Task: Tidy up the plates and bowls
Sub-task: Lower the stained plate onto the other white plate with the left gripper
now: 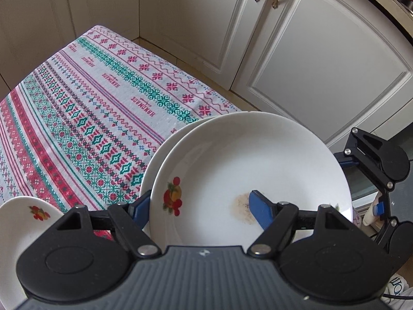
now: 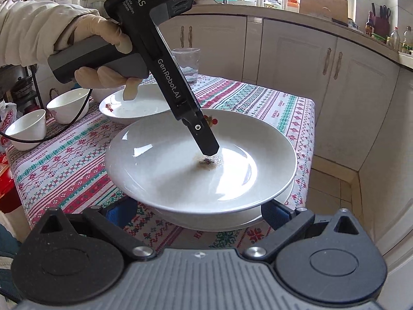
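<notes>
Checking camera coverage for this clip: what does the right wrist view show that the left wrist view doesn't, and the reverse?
Only the right wrist view: a gloved hand holding the left claw's handle, two small white bowls, a drinking glass, and the counter with bottles.

Only the left wrist view: the left claw with one blue finger inside the plate and the other outside its rim, and the long bare stretch of tablecloth.

Both: the top white plate with a brownish stain, sitting on another plate, a third fruit-patterned plate, and cream cabinets.

Cloth-covered table (image 2: 296, 118): stacked plates (image 2: 232, 222), third plate (image 2: 124, 108), two bowls (image 2: 68, 106), glass (image 2: 187, 62).
</notes>
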Demonstrator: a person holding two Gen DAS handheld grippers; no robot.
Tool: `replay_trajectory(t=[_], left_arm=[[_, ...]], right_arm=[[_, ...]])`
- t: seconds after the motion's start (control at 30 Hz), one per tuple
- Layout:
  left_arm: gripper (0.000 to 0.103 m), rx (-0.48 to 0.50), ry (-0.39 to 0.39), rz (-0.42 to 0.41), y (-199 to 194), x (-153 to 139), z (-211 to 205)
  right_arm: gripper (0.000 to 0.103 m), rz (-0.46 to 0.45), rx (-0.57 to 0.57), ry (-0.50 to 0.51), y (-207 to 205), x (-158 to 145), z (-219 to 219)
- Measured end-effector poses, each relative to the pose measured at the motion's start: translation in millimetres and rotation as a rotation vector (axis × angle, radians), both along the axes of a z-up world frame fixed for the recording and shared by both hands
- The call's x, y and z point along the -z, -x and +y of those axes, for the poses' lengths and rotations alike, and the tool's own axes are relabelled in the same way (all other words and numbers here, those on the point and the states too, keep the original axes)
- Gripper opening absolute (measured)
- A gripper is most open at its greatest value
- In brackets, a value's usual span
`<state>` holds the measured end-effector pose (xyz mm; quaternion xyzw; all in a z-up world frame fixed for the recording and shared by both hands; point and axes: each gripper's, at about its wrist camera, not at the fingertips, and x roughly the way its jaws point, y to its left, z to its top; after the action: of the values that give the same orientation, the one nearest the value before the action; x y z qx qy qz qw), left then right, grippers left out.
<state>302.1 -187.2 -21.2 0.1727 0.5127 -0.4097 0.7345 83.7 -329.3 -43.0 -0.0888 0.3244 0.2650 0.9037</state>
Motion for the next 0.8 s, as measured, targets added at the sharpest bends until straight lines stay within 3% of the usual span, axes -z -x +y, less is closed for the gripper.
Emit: replay_trajectory(t=[0.8], left_arm=[[0.078,0.022,0.014,0.006,-2,10,-12]], right_arm=[[0.103,0.048,0.071,0.023,3,0,-2]])
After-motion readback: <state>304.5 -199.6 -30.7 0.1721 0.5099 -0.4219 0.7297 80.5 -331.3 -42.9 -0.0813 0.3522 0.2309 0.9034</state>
